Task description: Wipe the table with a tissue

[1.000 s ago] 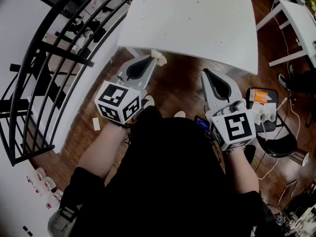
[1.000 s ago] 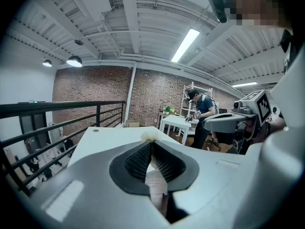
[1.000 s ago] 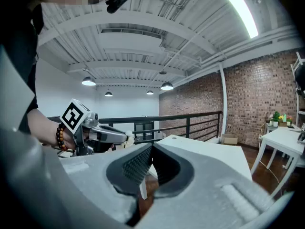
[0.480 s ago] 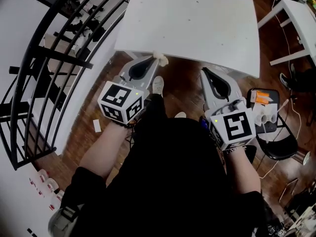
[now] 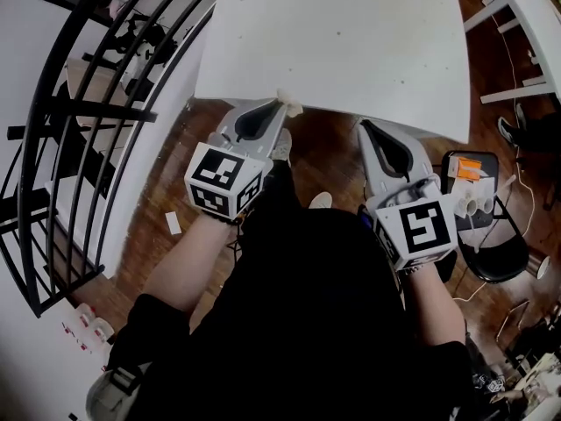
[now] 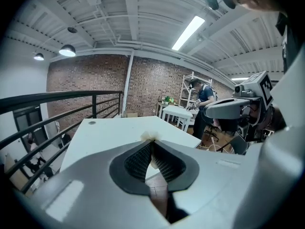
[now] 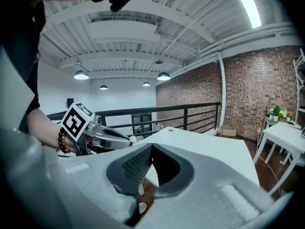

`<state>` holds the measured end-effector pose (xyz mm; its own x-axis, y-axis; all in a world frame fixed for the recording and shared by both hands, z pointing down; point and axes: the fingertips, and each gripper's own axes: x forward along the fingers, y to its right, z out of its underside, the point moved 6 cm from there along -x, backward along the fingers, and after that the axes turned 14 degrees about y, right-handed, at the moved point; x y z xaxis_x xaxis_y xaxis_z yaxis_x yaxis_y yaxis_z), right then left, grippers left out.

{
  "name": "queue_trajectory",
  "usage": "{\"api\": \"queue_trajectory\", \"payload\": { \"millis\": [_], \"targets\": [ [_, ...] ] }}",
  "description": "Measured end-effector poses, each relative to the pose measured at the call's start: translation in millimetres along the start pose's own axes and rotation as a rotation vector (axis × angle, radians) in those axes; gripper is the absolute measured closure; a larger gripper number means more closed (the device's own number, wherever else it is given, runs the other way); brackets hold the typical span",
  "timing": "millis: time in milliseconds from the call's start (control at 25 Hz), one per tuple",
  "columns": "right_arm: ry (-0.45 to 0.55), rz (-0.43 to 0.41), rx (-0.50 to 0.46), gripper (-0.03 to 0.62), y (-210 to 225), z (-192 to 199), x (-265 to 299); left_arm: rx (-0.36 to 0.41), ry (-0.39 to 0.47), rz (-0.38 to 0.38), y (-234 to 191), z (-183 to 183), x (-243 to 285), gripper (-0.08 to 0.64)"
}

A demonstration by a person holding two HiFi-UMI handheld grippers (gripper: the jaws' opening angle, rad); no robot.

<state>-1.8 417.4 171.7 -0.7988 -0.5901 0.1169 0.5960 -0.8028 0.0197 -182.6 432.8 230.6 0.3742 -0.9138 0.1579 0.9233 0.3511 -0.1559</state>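
The tissue (image 5: 291,105) is a small pale wad pinched at the very tip of the left gripper (image 5: 279,105), right at the near edge of the table (image 5: 333,33), toward its near-left corner. Whether it touches the surface yet, I cannot tell. In the left gripper view the 2 jaws grasp the tissue (image 6: 150,135), and only a little tuft pokes out past the tips. The right gripper (image 5: 365,126) hangs beside it off the near edge, over the wooden floor (image 5: 320,160), jaws clenched with nothing between them.

Now the risks, as I judge them. With so little tissue showing, pressing down for the wipe could put the hard jaw tips on the surface instead of the paper. That grip is on a thin bunch, so drag across the table could tear the wad or pull it free, and this close to the edge it would drop to the floor. The empty right gripper could clip the near edge.
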Motion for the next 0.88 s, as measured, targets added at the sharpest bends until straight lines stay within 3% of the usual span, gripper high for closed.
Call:
{"api": "queue_trajectory", "payload": {
  "millis": [400, 880],
  "targets": [
    [-0.104, 0.015, 0.028, 0.601, -4, 14, 64, -0.01, -0.112, 0.041, -57, 31, 27, 0.526],
    [-0.182, 0.013, 0.076, 0.6, -1, 29, 111, 0.009, -0.238, 0.089, -94, 65, 62, 0.526]
  ]
}}
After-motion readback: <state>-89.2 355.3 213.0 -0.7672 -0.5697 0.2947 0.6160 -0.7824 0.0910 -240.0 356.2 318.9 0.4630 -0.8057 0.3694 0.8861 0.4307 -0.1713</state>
